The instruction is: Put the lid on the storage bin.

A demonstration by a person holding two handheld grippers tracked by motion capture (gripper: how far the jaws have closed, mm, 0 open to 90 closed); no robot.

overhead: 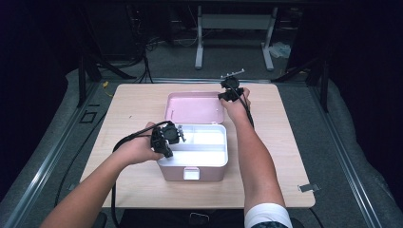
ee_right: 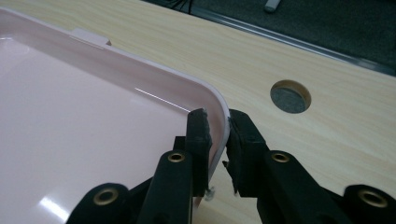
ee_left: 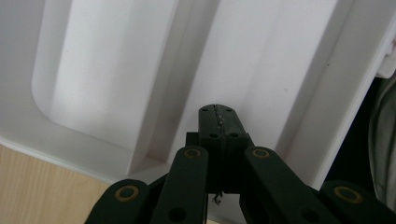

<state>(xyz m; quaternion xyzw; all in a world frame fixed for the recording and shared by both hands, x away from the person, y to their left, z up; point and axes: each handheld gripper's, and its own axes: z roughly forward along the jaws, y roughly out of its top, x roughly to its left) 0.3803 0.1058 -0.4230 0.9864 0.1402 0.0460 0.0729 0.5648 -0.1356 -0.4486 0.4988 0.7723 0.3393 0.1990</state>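
on the left, my left gripper [overhead: 167, 138] rests fingers together over the white tray [overhead: 202, 142] in the box mid-bench. to the right, my right gripper [ee_right: 218, 135] clamps the pink lid [overhead: 195, 107] rim at its far right corner, so the lid swings toward me.

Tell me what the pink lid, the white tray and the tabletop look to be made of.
Lid: likely moulded plastic, glossy; it shows bright glints and a thin rounded rim, which the right gripper pinches.
Tray: likely plastic too, white and smoother-matte, with rounded moulded compartments; the left gripper is shut over it.
Tabletop: pale wood grain, probably laminate; its print looks flat and even.
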